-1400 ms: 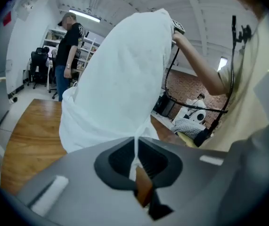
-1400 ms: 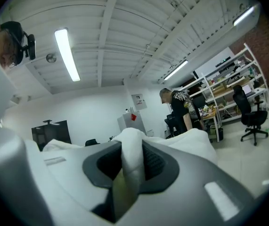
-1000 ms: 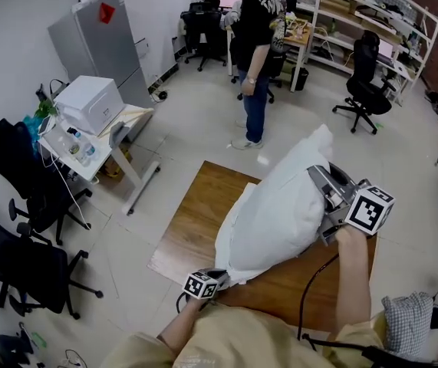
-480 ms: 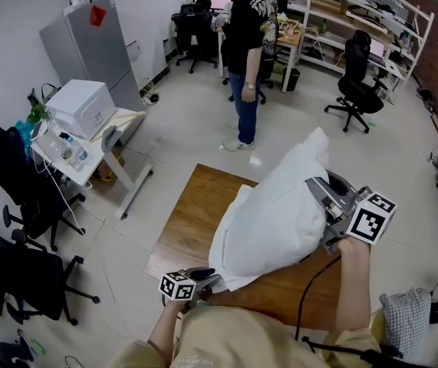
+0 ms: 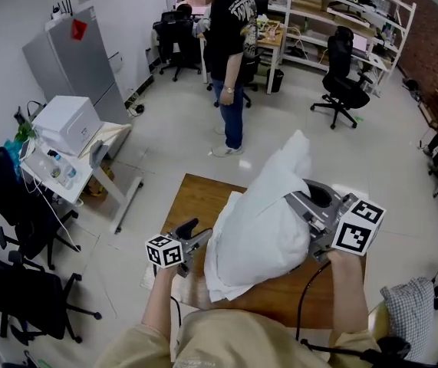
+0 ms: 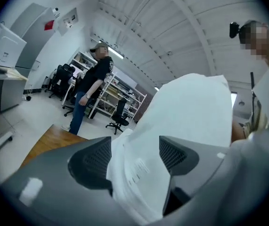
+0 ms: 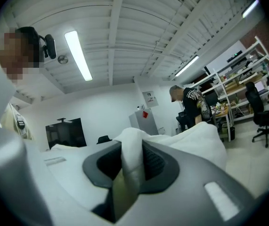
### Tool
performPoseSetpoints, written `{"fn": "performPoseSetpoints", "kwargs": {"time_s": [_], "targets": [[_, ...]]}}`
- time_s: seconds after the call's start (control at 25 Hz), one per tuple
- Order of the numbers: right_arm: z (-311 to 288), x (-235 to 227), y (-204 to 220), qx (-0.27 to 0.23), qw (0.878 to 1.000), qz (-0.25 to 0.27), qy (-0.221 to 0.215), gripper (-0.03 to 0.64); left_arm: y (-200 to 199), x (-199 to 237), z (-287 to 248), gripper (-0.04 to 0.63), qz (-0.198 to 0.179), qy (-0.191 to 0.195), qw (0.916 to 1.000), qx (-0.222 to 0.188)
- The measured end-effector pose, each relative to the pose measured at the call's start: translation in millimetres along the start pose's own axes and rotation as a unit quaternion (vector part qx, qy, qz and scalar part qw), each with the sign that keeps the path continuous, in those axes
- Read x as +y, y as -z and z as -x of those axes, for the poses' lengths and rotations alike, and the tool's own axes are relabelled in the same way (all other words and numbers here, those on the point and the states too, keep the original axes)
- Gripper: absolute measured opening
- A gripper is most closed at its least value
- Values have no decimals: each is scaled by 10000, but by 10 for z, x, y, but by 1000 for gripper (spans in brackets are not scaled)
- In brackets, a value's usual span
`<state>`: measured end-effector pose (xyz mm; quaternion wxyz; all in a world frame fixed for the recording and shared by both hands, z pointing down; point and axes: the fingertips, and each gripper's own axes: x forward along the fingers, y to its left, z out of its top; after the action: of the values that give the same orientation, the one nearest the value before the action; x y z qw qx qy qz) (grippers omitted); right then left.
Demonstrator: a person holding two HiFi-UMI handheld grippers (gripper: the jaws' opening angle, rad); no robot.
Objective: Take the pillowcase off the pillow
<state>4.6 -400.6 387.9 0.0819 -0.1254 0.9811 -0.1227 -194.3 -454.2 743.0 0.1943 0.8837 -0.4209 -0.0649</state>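
Pillow (image 5: pixel 268 213): white, held up at a slant over the wooden table (image 5: pixel 195 198). One corner points up and away from me, and the lower end is toward my left side. I can't tell if that lower end touches the tabletop.

Pillowcase (image 5: pixel 219 271): on the pillow. Its loose hem hangs in folds at the lower left end, and a small printed label shows on the cloth in the left gripper view.

Left gripper (image 5: pixel 195 234): at the hem, pointing about level. The jaws have just been opening and now stand well apart. A band of the pillowcase (image 6: pixel 139 173) runs through the gap between them, draped against the left pad. The pads are not clamping it, so it is released with the cloth lying loose in the mouth.

Right gripper (image 5: pixel 299 205): on the pillow's right flank, higher than the left. The jaws are clenched, pinching a narrow upright fold of the white pillowcase (image 7: pixel 133 154) between the pads. The cloth bunches above the pinch.

Surroundings: a person (image 5: pixel 230 44) in a dark shirt and jeans stands on the floor beyond the table. An office chair (image 5: pixel 340 75) and shelves (image 5: pixel 341 6) are behind them.
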Motion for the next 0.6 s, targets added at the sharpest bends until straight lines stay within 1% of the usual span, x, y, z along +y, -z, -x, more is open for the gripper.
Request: {"fn": "performPoseSetpoints", "kwargs": {"time_s": [0.08, 0.16, 0.24, 0.28, 0.36, 0.4, 0.44, 0.48, 0.52, 0.56, 0.6], "targets": [[-205, 262, 263, 63, 9999, 133, -43, 72, 99, 266, -71, 316, 54, 234, 9997, 103], [-274, 399, 395, 119, 9997, 215, -48, 72, 129, 444, -283, 316, 334, 519, 9980, 107], [-264, 468, 443, 174, 9994, 289, -29, 72, 148, 608, -550, 316, 555, 611, 9964, 210], [-266, 488, 446, 197, 9993, 322, -14, 72, 176, 700, -677, 316, 606, 594, 9958, 344], [-315, 497, 427, 227, 9990, 371, 28, 72, 295, 887, -886, 311, 625, 550, 9935, 776], [-356, 492, 422, 238, 9989, 389, 52, 72, 398, 964, -961, 289, 568, 565, 9910, 1068], [-399, 491, 427, 251, 9988, 403, 72, 72, 525, 1020, -1014, 205, 434, 611, 9874, 1392], [-442, 498, 439, 268, 9987, 414, 87, 72, 655, 1053, -1051, 42, 222, 670, 9829, 1703], [-483, 510, 445, 287, 9986, 422, 99, 72, 764, 1074, -1081, 3, -17, 707, 9781, 1956], [-520, 520, 435, 307, 9986, 427, 112, 72, 847, 1107, -1112, 3, -189, 685, 9745, 2127], [-552, 520, 404, 326, 9984, 436, 130, 72, 904, 1167, -1149, 3, -238, 584, 9730, 2219]]}}
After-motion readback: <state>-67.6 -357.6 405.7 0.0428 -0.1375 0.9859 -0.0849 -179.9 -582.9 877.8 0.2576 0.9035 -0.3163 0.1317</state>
